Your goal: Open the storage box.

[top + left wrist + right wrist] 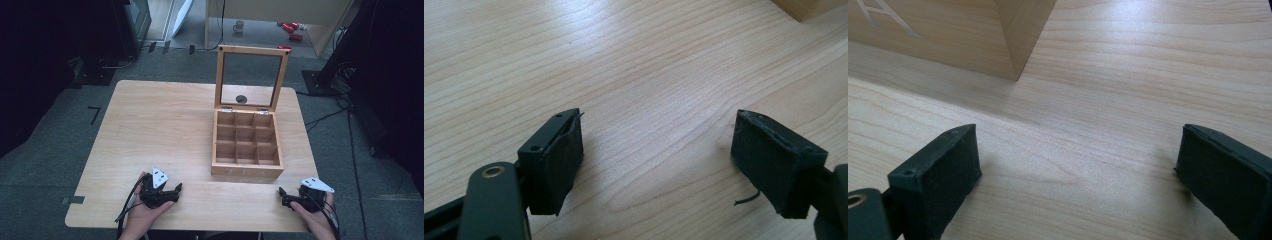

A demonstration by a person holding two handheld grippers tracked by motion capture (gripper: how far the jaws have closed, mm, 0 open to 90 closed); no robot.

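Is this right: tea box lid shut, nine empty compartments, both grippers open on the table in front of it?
Not quite: the tea box lid stands open, upright on its hinges, as the high view shows. The rest holds: nine empty compartments, left gripper and right gripper both open on the table in front.

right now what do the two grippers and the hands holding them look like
Both are black two-jaw tools. The left gripper and right gripper each carry a pale grey three-cornered plate on top, and dark cables trail back past the wrists. Up close, the left gripper's pads are blocky black foam with frayed edges. No sleeves are visible on the forearms.
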